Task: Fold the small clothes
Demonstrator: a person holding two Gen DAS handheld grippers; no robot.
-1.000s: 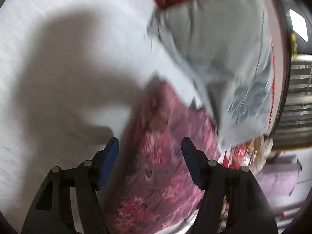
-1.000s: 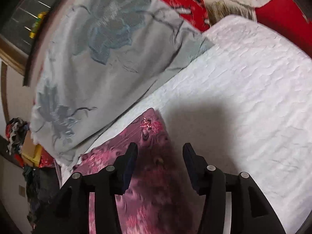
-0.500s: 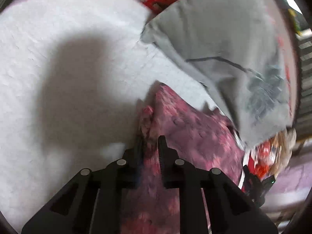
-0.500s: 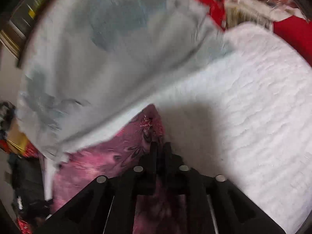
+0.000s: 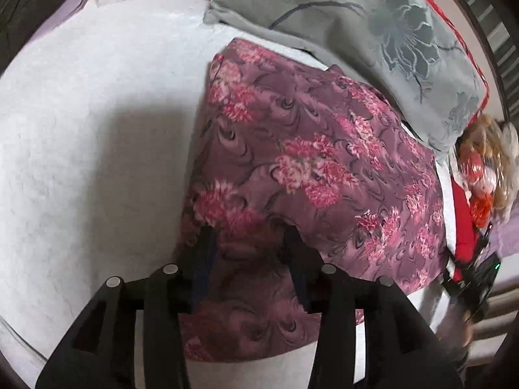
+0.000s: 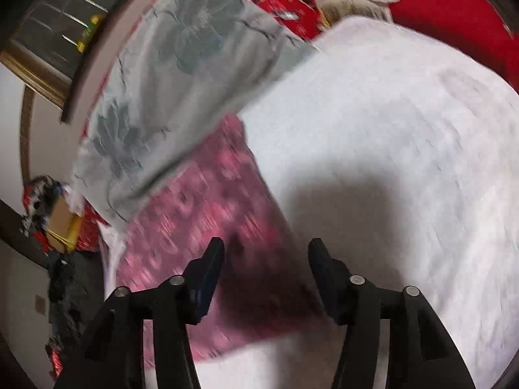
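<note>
A purple garment with pink flowers (image 5: 311, 175) lies flat on the white quilted bed (image 5: 90, 123). My left gripper (image 5: 248, 236) is open just above the garment's near part, its fingers spread over the cloth and holding nothing. In the right wrist view the same garment (image 6: 201, 223) is blurred by motion. My right gripper (image 6: 266, 253) is open and empty above the garment's near right edge, beside the bare bed cover (image 6: 405, 149).
A grey pillow with a dark flower print (image 5: 373, 32) lies along the garment's far side, also in the right wrist view (image 6: 181, 74). Red bedding (image 6: 454, 19) sits at the bed's far end. Bright clutter (image 5: 480, 175) lies off the right edge.
Both grippers were open a second ago, shut on the garment half a second ago, and are open again now. The garment now lies flatter and more spread out.
</note>
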